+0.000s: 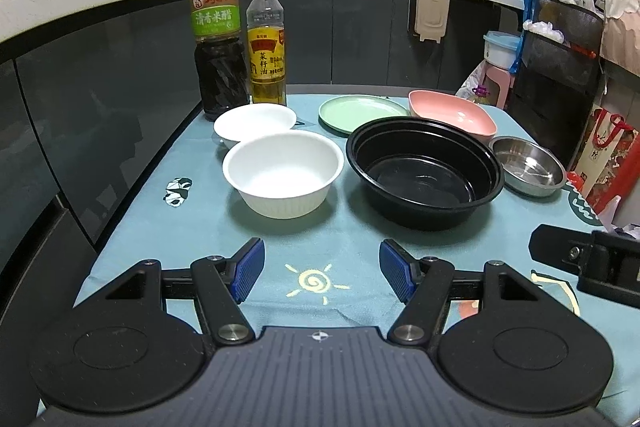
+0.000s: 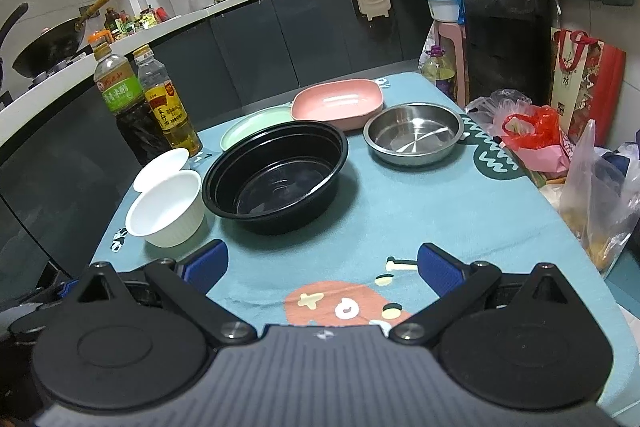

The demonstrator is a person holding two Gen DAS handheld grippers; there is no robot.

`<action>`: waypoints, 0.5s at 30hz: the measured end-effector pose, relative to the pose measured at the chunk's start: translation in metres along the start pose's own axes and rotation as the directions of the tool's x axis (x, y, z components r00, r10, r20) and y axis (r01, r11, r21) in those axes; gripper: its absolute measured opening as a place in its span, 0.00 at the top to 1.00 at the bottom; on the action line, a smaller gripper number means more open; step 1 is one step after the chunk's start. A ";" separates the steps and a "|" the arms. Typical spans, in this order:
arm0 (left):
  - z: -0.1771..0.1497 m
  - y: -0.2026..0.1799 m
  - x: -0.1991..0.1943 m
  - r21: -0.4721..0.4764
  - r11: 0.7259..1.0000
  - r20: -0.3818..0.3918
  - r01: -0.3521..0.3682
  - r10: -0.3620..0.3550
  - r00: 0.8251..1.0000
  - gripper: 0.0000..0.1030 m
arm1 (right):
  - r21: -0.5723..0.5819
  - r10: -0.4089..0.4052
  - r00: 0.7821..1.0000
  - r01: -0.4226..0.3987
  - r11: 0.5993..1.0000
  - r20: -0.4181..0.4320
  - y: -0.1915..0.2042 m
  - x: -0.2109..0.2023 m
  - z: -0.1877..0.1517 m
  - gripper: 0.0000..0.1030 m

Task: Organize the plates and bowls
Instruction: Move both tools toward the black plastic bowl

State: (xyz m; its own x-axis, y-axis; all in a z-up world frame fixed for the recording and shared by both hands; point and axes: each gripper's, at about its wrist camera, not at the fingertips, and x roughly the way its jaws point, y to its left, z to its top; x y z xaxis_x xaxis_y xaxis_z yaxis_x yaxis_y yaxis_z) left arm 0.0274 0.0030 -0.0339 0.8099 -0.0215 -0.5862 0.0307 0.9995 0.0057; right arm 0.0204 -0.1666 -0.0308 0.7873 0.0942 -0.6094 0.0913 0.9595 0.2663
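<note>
Both my grippers hang over the near edge of the counter, jaws apart and empty: the left gripper over the sun drawn on the cloth, the right gripper over the orange cartoon figure. Every dish lies ahead of me and farther up the cloth, none between my jaws. From my left gripper the white bowl sits straight ahead and a touch to the left, upright with its mouth up; a second, shallower white bowl is tucked just behind it, touching or nearly so. The black bowl is ahead and to the right, with the steel bowl just beside it and the pink dish and green plate behind. From my right gripper the black bowl lies ahead and slightly left, the steel bowl ahead and to the right. I judge my left nearer the white bowl and my right nearer the steel one. These are round, so no long axis matters; only the pink dish is oblong, lying crosswise to me.
</note>
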 end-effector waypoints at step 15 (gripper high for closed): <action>0.003 -0.001 0.013 -0.015 0.999 0.001 0.042 -0.042 0.999 0.41 | 0.000 0.003 1.000 -0.003 1.000 -0.012 -0.004 0.013 -0.002 0.60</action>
State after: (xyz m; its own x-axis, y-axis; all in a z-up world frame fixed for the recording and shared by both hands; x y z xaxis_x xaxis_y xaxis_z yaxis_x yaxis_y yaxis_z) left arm 0.0391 0.0013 -0.0392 0.8083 -0.0639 -0.5852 0.0562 0.9979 -0.0313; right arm 0.0291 -0.1690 -0.0410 0.7803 0.1004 -0.6173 0.0887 0.9593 0.2681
